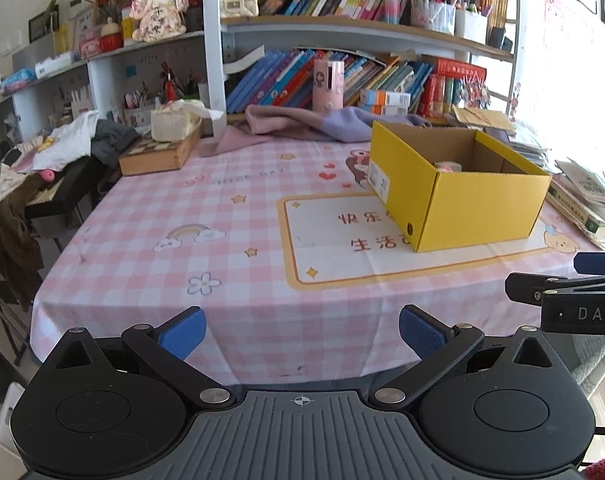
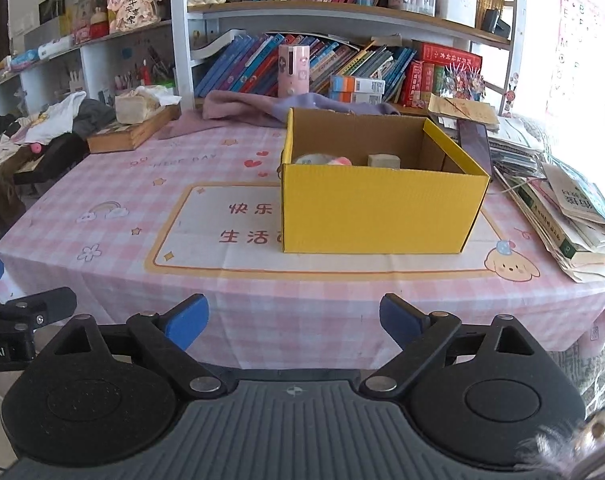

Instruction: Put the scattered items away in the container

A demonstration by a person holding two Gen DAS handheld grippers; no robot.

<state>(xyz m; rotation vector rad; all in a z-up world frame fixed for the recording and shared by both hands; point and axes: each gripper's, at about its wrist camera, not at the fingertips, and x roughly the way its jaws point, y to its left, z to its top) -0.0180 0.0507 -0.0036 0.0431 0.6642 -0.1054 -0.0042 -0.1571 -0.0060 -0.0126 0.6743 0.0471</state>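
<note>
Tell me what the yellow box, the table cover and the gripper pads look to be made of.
Yellow box: corrugated cardboard, matte yellow outside, plain brown inside; fine ribbing and folded flaps show.
Table cover: likely thin printed plastic or coated cloth; pink check, fold creases, slight sheen.
Pads: blue, probably rubber or textured plastic; a fine grainy surface shows.

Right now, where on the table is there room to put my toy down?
The pink checked tablecloth is bare left of the yellow box, up to the wooden box, and along the near edge. It's crowded right of the box, where books pile up.
</note>
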